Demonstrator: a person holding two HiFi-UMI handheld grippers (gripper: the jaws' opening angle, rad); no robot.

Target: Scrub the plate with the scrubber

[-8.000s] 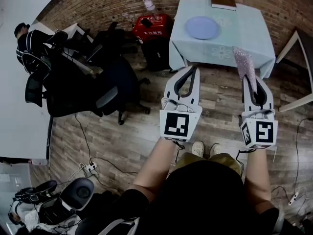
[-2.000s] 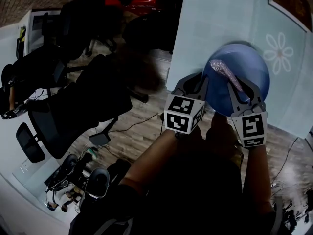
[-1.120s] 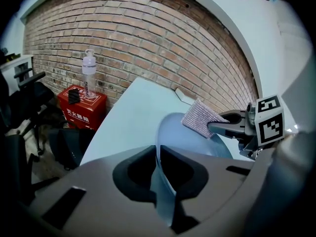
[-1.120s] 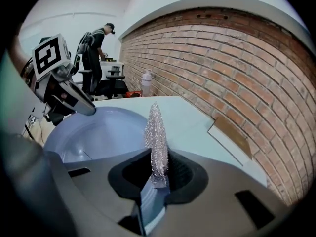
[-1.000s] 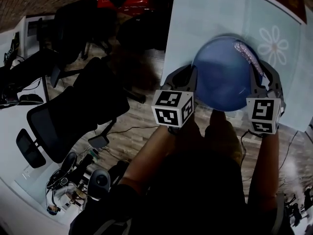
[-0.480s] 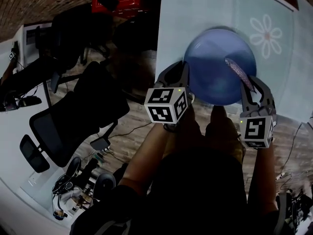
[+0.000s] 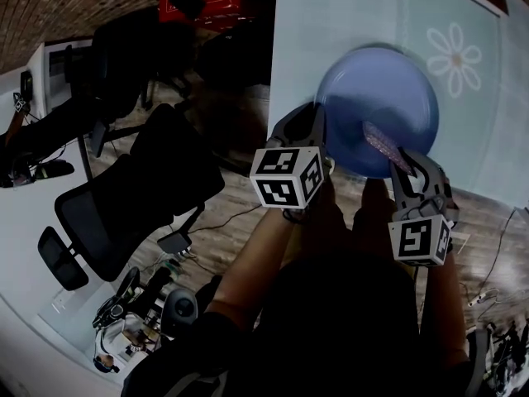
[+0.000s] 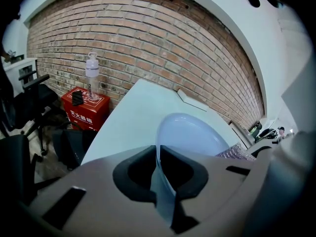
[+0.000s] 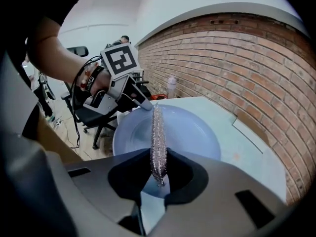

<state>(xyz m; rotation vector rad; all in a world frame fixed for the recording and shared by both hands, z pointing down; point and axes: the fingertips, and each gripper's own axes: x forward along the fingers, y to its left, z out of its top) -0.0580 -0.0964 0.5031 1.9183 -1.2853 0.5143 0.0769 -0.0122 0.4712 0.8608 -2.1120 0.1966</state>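
Scrubbing under way; left gripper (image 7: 317,121) pinches the plate (image 7: 372,89) rim at 8 o'clock, over the table (image 7: 331,23) edge; right gripper (image 7: 402,162) clamps the scrubber (image 7: 380,143), laid on the plate at 5 o'clock; coverage so far unclear, more passes likely; a second ago the scrubber was at 2 o'clock; left grip unchanged.

Left gripper (image 7: 316,116) clamped; right gripper (image 7: 411,157) likewise

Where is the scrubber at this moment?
In the head view the scrubber sits right of centre, clamped in the right tongs and reaching over the near-right part of the blue plate.
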